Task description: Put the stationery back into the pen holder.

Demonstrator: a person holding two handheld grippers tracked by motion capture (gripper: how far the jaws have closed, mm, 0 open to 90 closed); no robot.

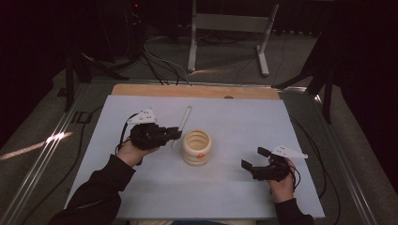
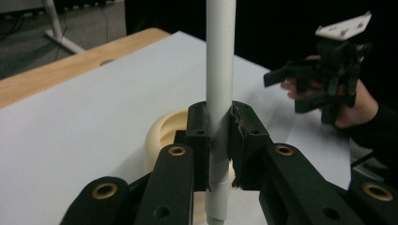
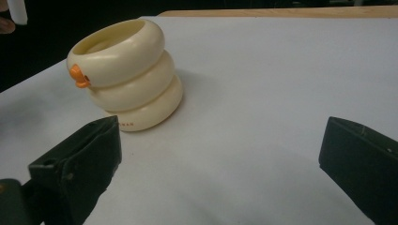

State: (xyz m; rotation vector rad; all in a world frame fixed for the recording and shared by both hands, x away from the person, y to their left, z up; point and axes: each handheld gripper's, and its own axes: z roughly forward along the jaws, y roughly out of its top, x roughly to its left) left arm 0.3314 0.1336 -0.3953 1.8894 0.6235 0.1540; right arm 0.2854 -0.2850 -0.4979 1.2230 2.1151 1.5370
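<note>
1. High view: left hand-held gripper pinches a white tube just left of the cream ringed cup, which stands mid-desk. Right hand-held gripper rests well right of the cup, jaws spread.
2. Left gripper view: jaws pressed onto the tube; the cup sits behind them.
3. Right gripper view: jaws wide apart, nothing between; the cup beyond, with an orange tab at its rim.

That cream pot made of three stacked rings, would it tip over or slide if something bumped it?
The pot looks squat with a broad base, so it would probably slide rather than tip. Its glossy, rounded rings may slip between fingers. It is hollow and open-topped, so likely light.
</note>
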